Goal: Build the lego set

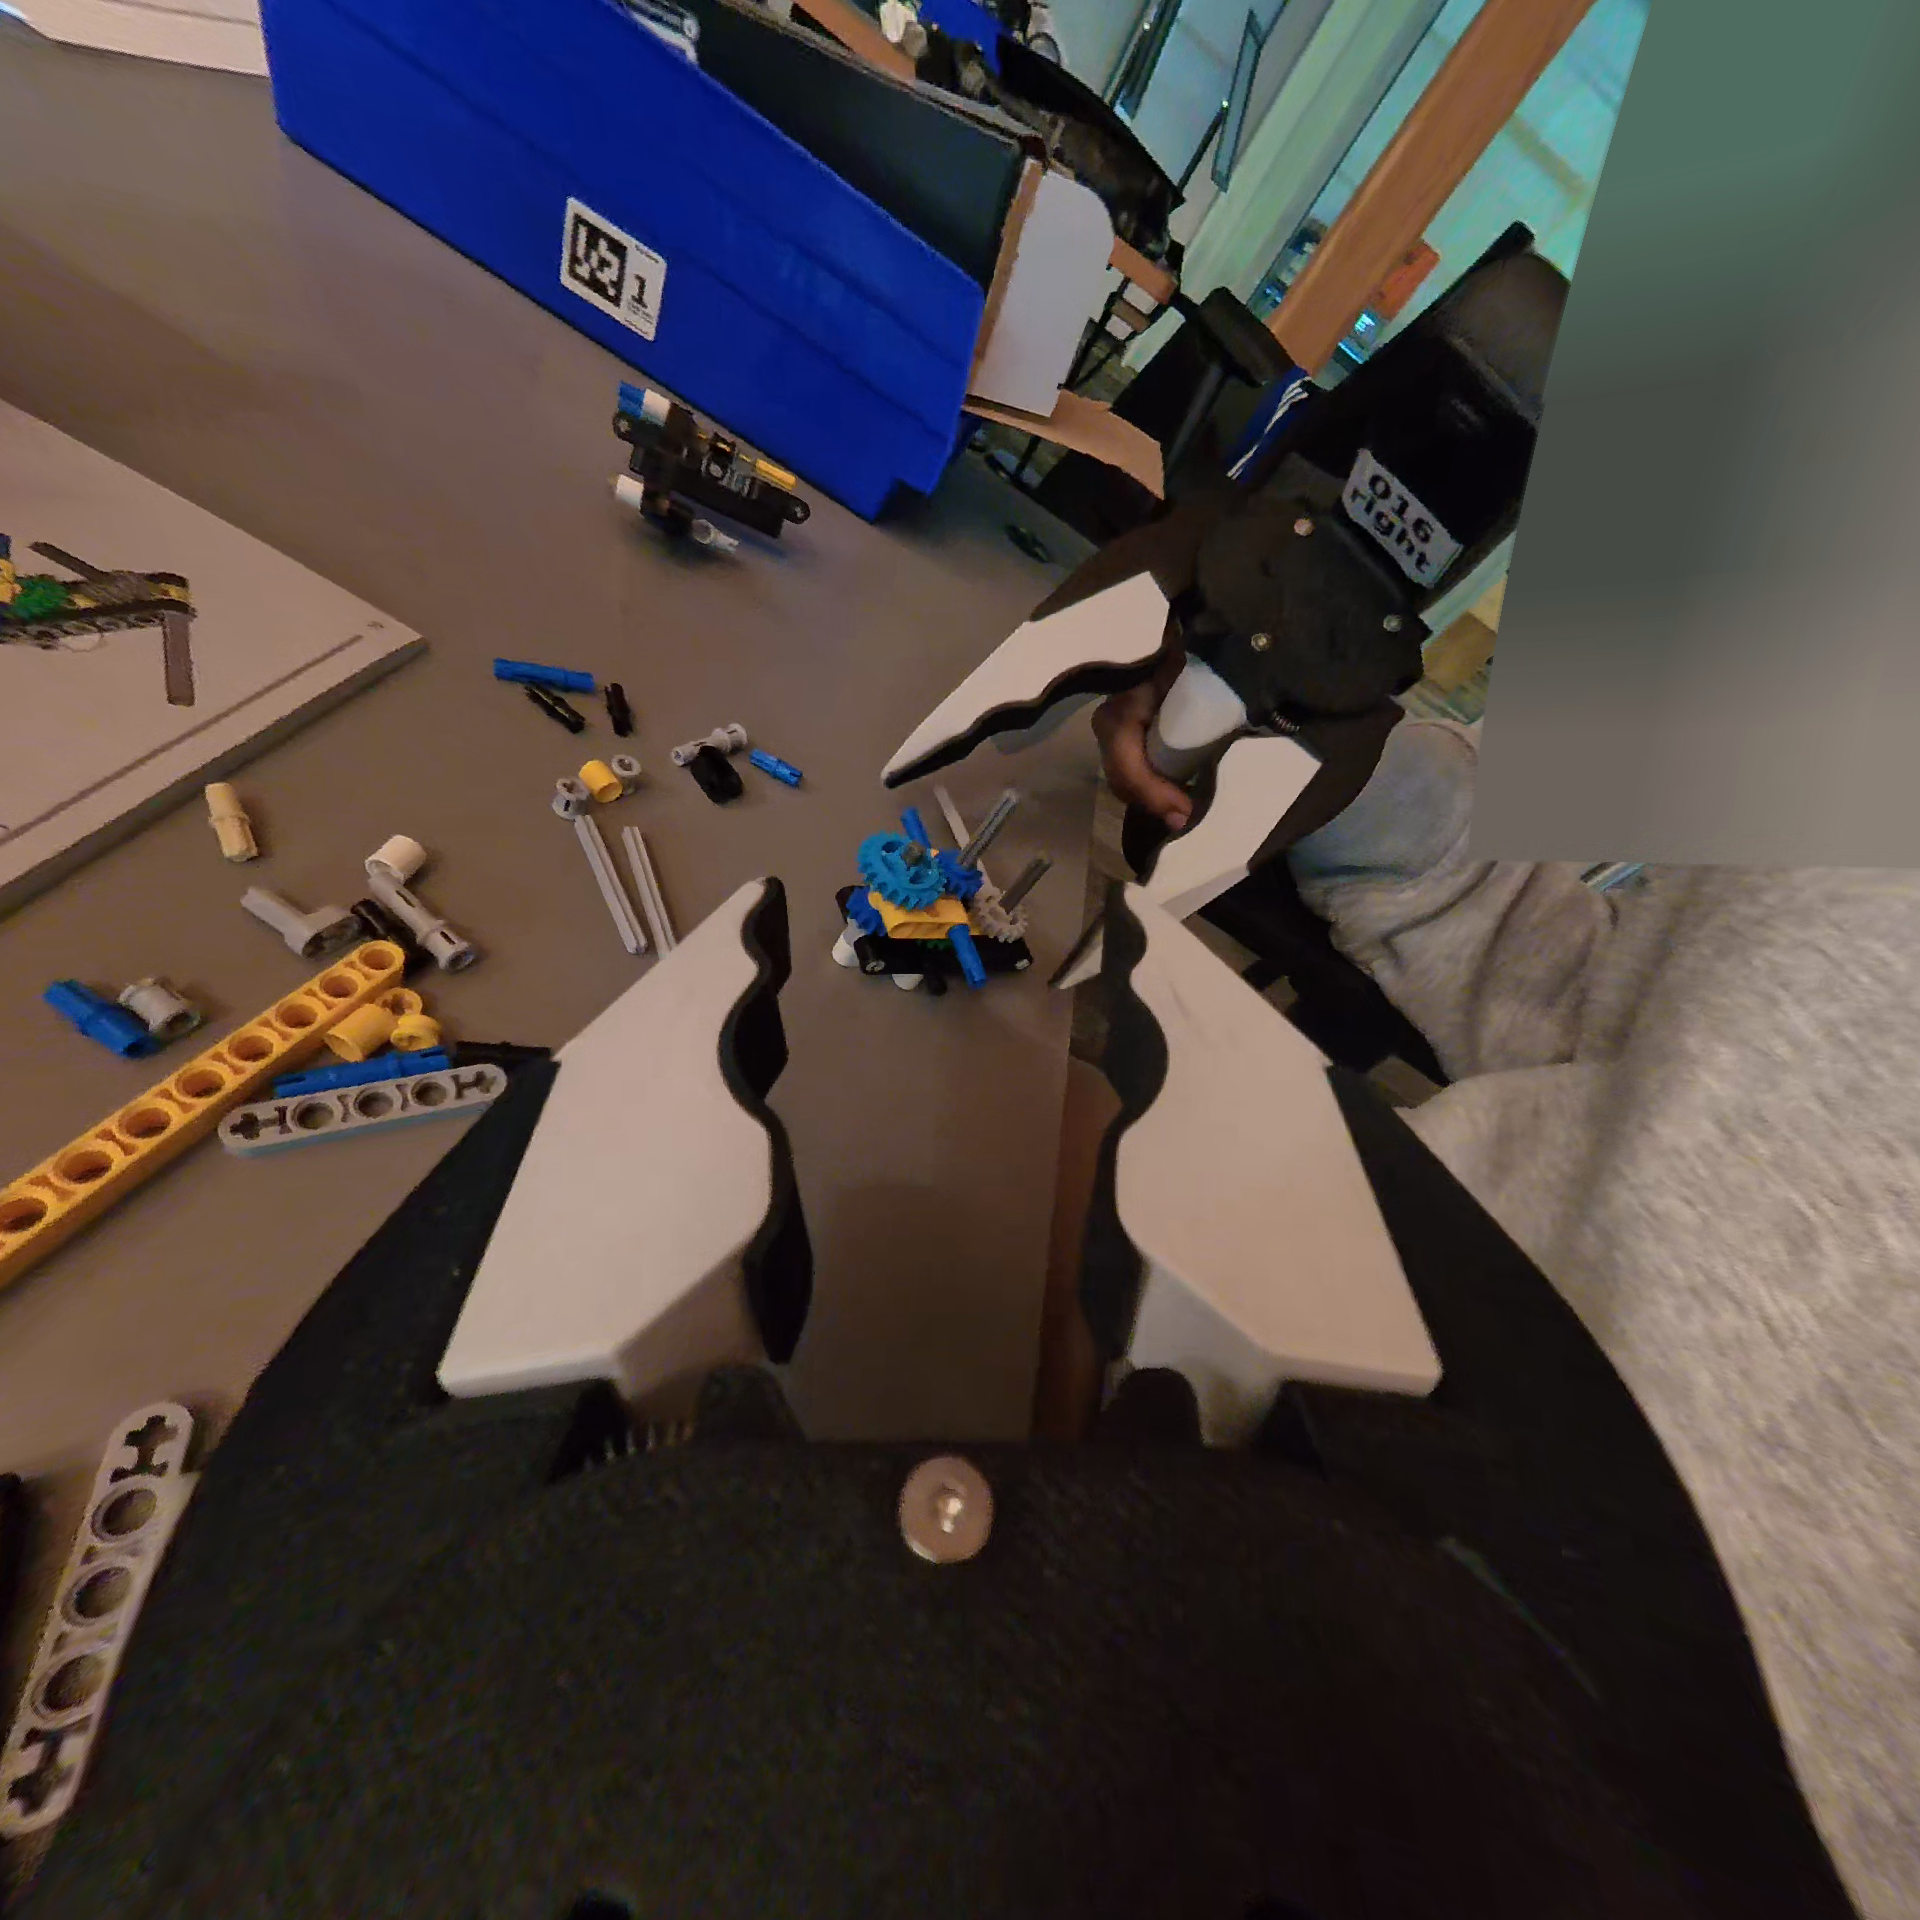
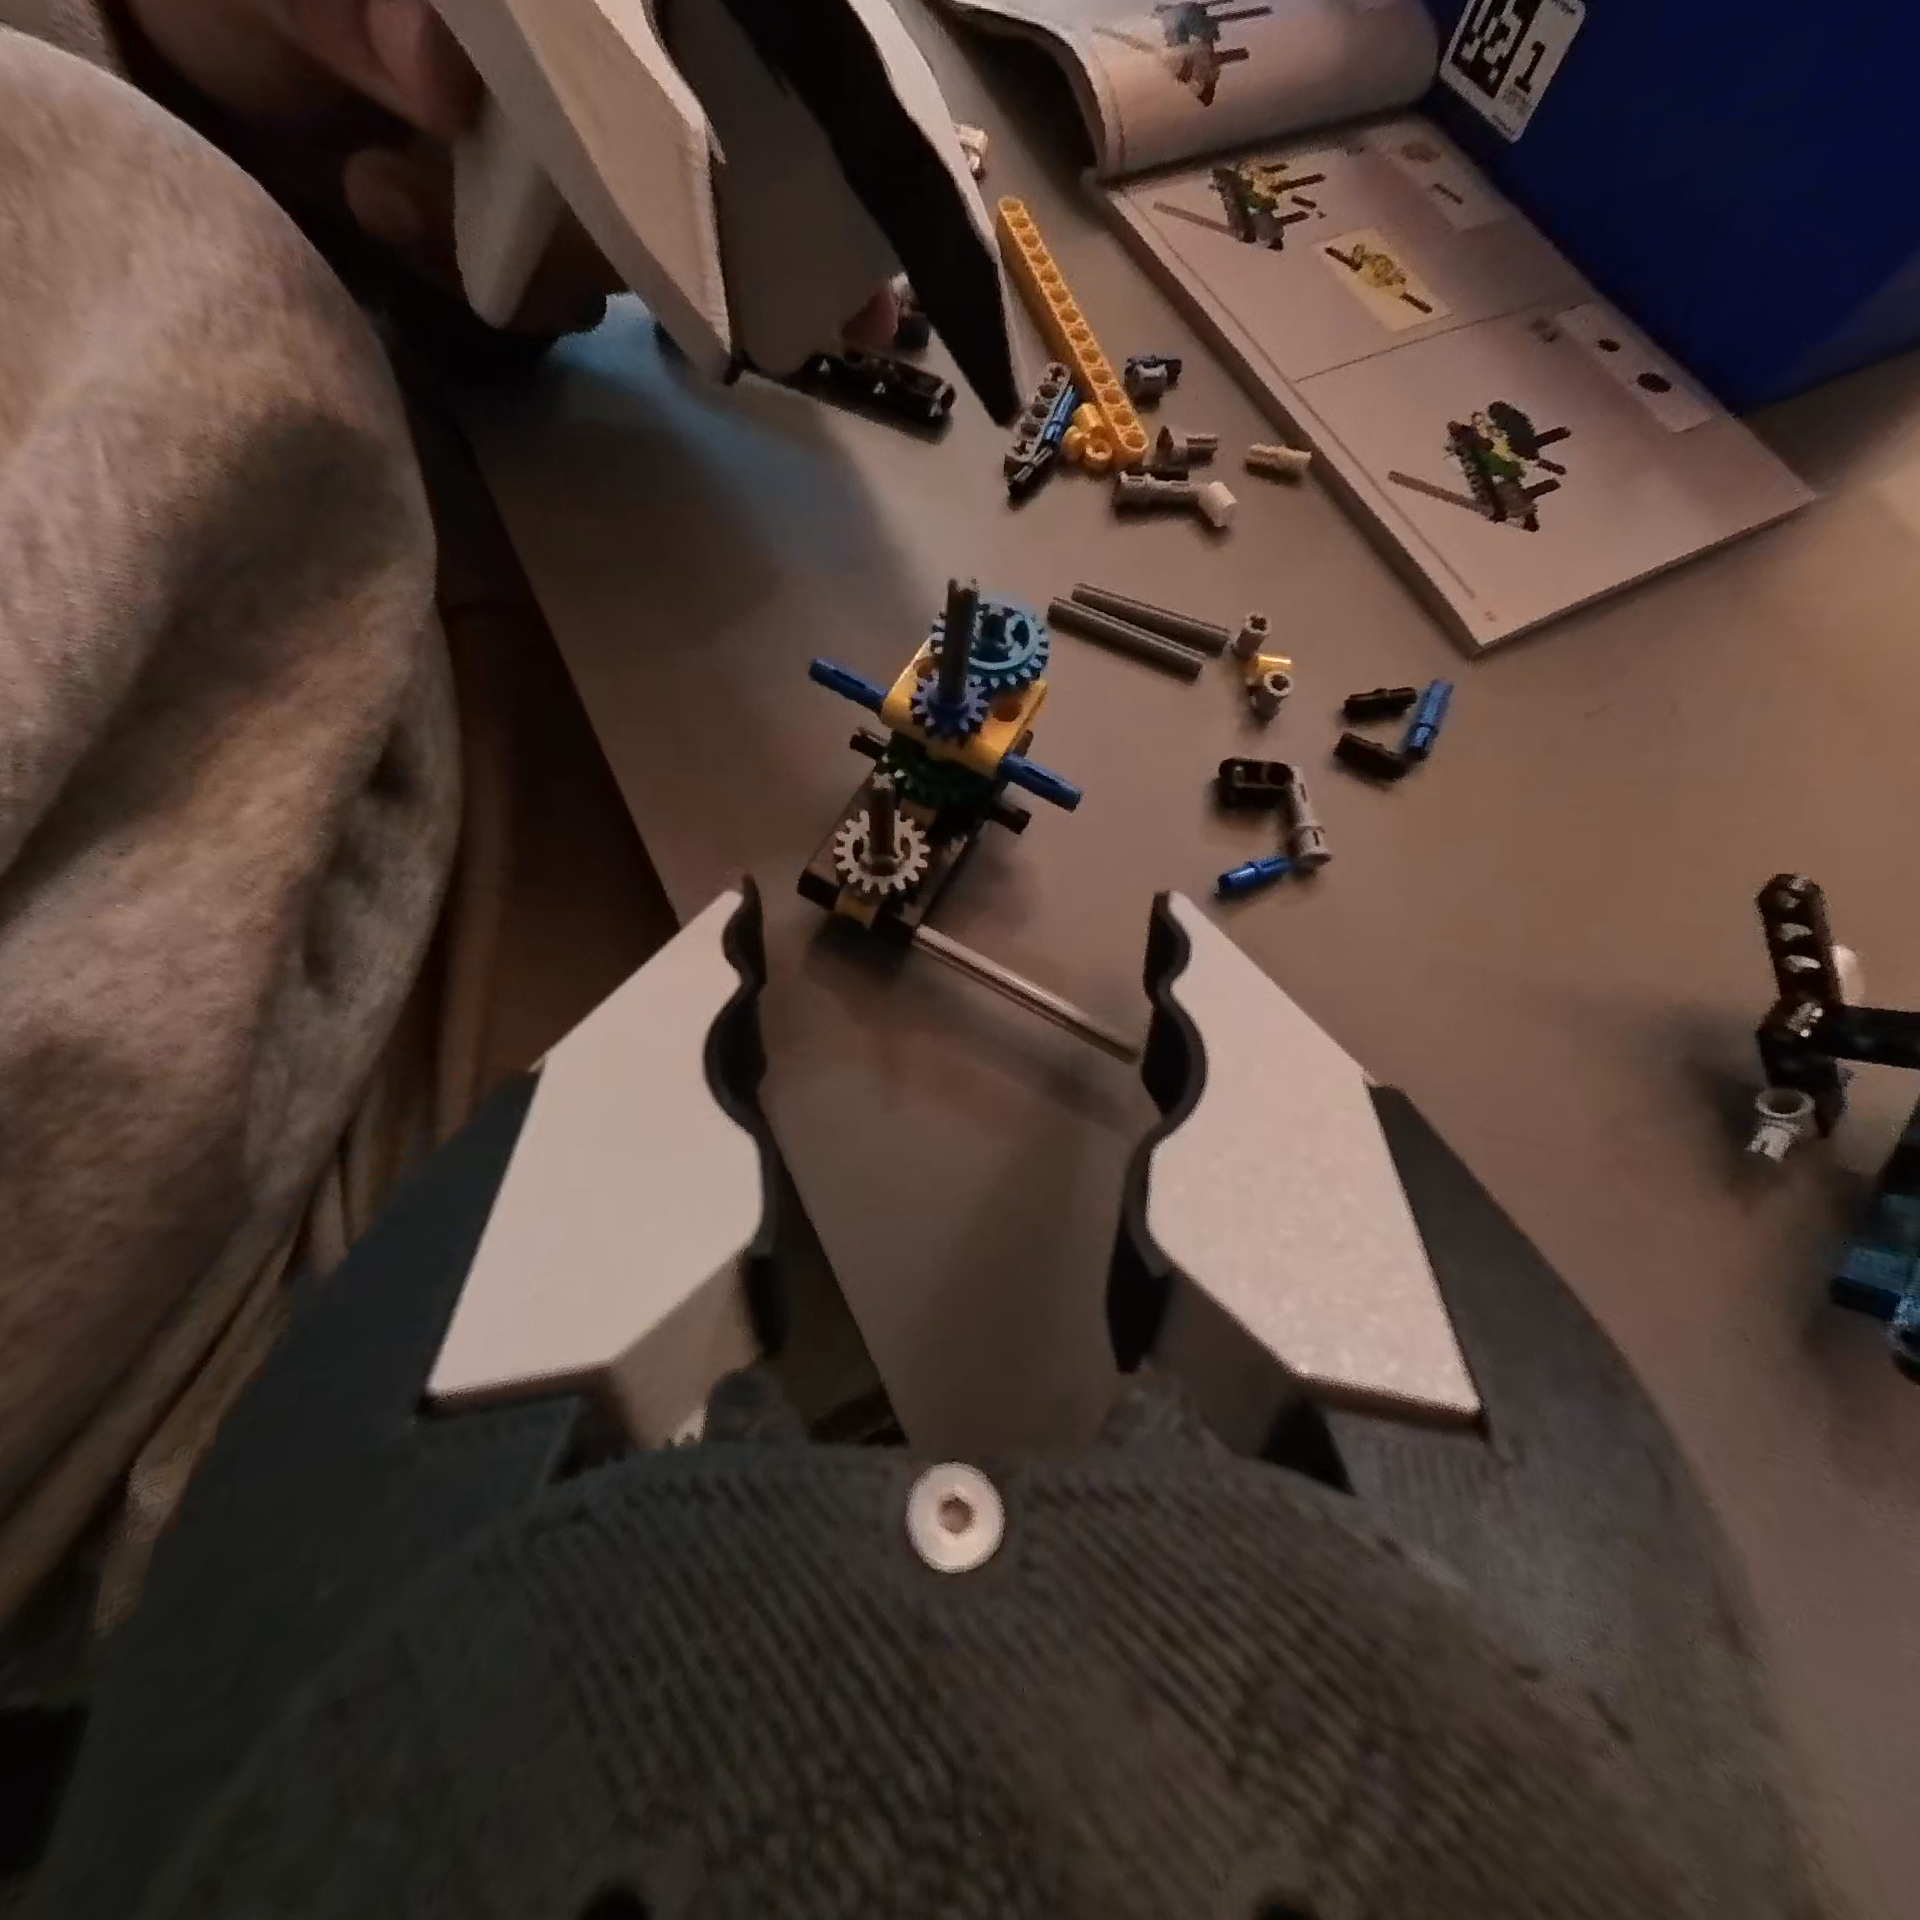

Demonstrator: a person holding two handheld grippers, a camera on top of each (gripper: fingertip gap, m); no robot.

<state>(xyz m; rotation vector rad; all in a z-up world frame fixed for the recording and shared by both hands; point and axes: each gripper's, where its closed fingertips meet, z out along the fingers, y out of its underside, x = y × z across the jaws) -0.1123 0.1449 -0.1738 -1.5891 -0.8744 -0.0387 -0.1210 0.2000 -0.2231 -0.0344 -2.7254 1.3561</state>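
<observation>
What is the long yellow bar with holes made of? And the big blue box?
The yellow bar looks like hard, smooth plastic: even bright colour, neat moulded holes. The blue box is probably plastic too, with a slightly shiny, ridged wall, though the pictures leave that less certain.

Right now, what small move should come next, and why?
Probably ease the right gripper forward around the small gear model. Both grippers are open and empty, the left gripper too, and the model stands untouched on the table just ahead.

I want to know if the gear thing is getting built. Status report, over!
Both grippers open, empty: left gripper, right gripper. Gear assembly on table, untouched, ahead of both. Loose thin axle beside it.
</observation>
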